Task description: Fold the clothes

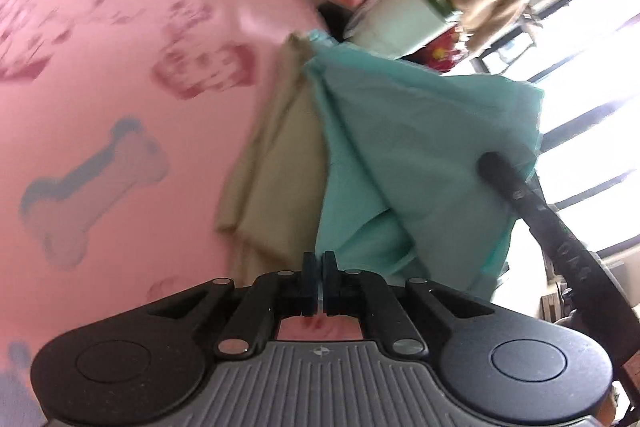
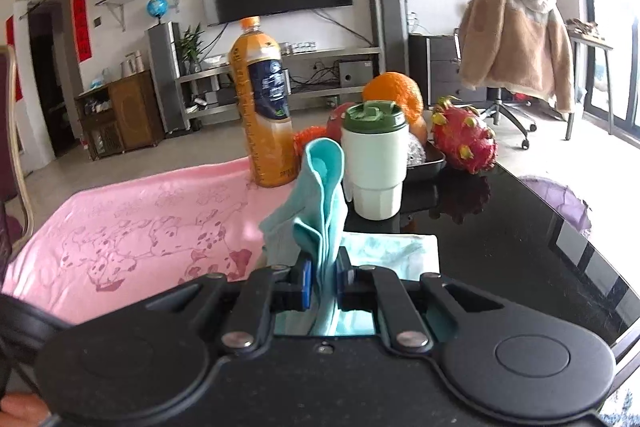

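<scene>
Right wrist view: right gripper clenched on a bunched edge of the teal garment, lifted above the black table beside the pink dog-print blanket. Left gripper has jaws pressed together, apparently pinching teal fabric, though the contact is blurred. Cloth looks light, limp and thin, likely slippery; best taken at corners or hems. Juice bottle label is unreadable; mug stands close.
</scene>
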A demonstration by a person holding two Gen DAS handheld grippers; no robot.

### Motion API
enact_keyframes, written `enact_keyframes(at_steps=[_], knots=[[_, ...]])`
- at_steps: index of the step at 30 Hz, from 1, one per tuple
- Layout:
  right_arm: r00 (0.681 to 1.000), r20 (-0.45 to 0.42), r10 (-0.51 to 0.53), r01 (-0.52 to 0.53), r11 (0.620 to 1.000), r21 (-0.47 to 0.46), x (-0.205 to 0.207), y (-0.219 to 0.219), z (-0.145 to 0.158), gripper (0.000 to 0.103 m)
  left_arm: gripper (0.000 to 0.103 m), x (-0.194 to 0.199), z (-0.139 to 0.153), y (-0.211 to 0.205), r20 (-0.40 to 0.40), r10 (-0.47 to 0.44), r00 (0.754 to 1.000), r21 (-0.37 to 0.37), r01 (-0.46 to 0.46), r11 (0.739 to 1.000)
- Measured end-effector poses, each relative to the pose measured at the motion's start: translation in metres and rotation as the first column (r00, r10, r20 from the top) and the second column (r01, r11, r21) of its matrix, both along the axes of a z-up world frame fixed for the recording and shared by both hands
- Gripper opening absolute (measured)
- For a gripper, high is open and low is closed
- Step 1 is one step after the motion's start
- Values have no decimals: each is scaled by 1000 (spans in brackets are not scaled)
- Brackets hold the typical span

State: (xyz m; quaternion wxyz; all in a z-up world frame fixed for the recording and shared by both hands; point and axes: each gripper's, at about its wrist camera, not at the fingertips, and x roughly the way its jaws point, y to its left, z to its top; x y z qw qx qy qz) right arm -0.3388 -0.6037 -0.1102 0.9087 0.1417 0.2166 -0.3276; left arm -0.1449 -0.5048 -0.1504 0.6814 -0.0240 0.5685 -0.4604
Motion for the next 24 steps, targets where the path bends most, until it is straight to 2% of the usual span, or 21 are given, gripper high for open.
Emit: enact_keyframes(at_steps=[4,6,8,10,11,12,13,15,16,17,18,19,21,24], knots=[[996,-48,79,-82,995,-58,9,13,-3,11,2,13,-8,5,-51,19,999,14,-18,1000],[984,-95,150,-158,984,-85,15,25,-7,11,6,21,-6,19,-64,35,997,-4,-35,999],[956,-150,251,-265,960,-85,22,37,-11,12,8,32,0,36,-38,76,996,-8,-76,997],[915,-205,348,-369,926,-79,28,49,-15,14,8,43,7,53,-8,119,993,-11,-119,993],[897,-213,388,-410,910,-68,29,53,-16,15,8,48,10,62,7,140,990,-13,-140,990],[899,-183,398,-414,909,-55,25,52,-13,18,8,54,13,71,21,162,987,-15,-161,987],[916,-134,378,-386,921,-45,19,47,-9,20,8,58,16,75,31,174,984,-21,-173,985],[954,-35,299,-300,954,-17,6,33,-1,31,8,65,23,77,42,187,981,-37,-185,982],[981,15,195,-195,981,13,-3,19,2,34,10,65,25,72,44,175,984,-45,-173,984],[994,61,89,-93,994,62,-12,4,2,38,10,64,27,66,46,159,986,-53,-157,986],[995,99,-16,2,990,139,-24,-12,-2,38,12,59,28,58,58,130,990,-57,-127,990],[984,129,-124,94,972,217,-36,-28,-5,38,12,54,30,50,73,97,993,-60,-93,994],[939,154,-307,235,902,363,-56,-56,-14,38,12,42,31,26,111,20,994,-55,-14,998],[916,117,-383,284,828,484,-65,-76,-30,38,12,25,27,-6,173,-81,982,-30,88,996]])
